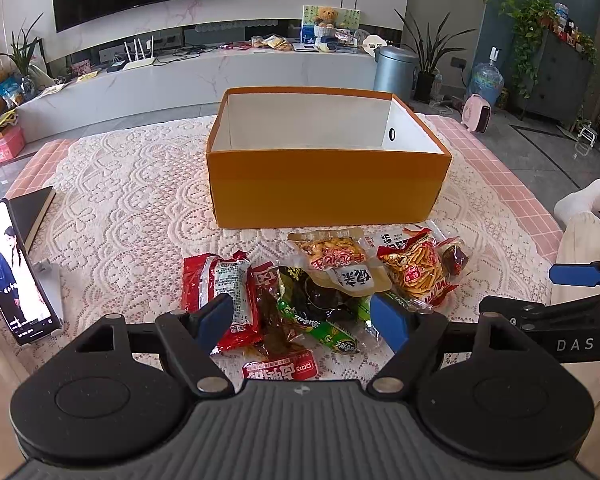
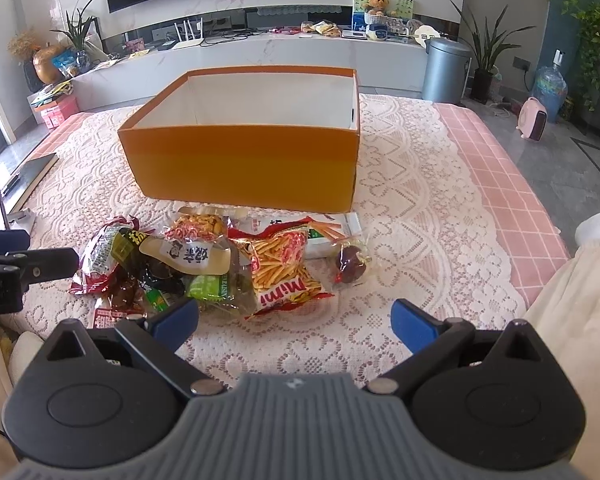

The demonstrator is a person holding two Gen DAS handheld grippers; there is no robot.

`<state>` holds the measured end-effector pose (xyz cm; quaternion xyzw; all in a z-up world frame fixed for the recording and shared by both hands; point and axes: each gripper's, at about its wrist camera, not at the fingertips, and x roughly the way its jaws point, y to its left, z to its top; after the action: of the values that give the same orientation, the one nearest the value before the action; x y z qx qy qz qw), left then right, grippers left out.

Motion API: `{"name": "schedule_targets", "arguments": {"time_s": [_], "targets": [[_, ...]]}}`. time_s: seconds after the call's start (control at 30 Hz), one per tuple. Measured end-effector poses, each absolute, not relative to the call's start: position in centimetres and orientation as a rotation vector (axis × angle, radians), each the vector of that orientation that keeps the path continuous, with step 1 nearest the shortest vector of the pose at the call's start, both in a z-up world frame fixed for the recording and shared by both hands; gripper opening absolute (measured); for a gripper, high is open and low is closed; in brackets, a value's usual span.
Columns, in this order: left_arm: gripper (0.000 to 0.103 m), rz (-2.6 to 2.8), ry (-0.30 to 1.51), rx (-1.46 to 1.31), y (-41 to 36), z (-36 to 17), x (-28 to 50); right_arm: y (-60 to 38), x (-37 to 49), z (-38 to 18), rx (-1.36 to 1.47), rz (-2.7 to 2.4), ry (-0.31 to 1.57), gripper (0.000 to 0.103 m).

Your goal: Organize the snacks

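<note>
An open orange box with a white inside stands on the lace-covered table; it also shows in the right wrist view. In front of it lies a pile of snack packets: a red packet, a green packet, a Mimi stick-snack bag, a beige packet and a small dark sweet. My left gripper is open just above the pile's near side, holding nothing. My right gripper is open and empty, in front of the Mimi bag.
A phone playing video leans on a stand at the left beside a dark book. A person's leg and white sock are at the right. The pink table edge runs along the right. A TV console stands behind.
</note>
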<state>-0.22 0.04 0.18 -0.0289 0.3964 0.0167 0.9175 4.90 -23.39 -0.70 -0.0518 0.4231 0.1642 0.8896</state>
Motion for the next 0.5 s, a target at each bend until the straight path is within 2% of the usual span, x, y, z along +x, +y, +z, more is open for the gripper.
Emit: {"name": "schedule_targets", "arguments": {"time_s": [0.5], "targets": [[0.091, 0.034, 0.822, -0.066, 0.16, -0.11, -0.38, -23.15, 4.82, -0.91, -0.132, 0.341, 0.883, 0.099]]}}
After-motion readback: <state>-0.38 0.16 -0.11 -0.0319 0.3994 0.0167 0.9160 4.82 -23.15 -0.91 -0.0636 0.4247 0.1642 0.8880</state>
